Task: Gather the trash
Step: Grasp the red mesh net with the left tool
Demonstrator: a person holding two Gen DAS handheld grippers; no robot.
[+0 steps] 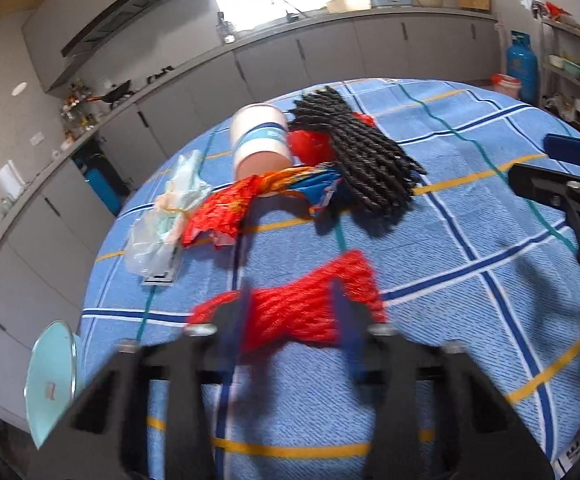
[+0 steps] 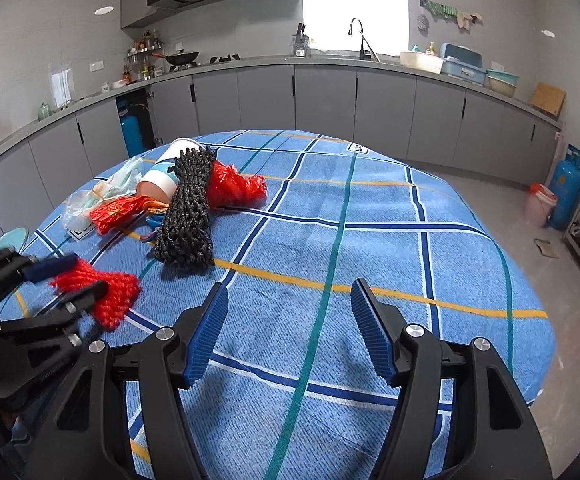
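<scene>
A crumpled red mesh net lies near the front of the blue plaid tablecloth. My left gripper has a finger on each side of it and pinches it. In the right wrist view the same net sits between the left gripper's pads. My right gripper hovers open over bare cloth with nothing between its fingers. Farther back lie a black mesh net, a tipped paper cup, a red plastic bag, a red snack wrapper and a clear plastic bag.
A round teal seat stands just off the table's left edge. Grey kitchen cabinets run along the walls. By the right wall stand a blue gas cylinder and a pink bin with a red liner.
</scene>
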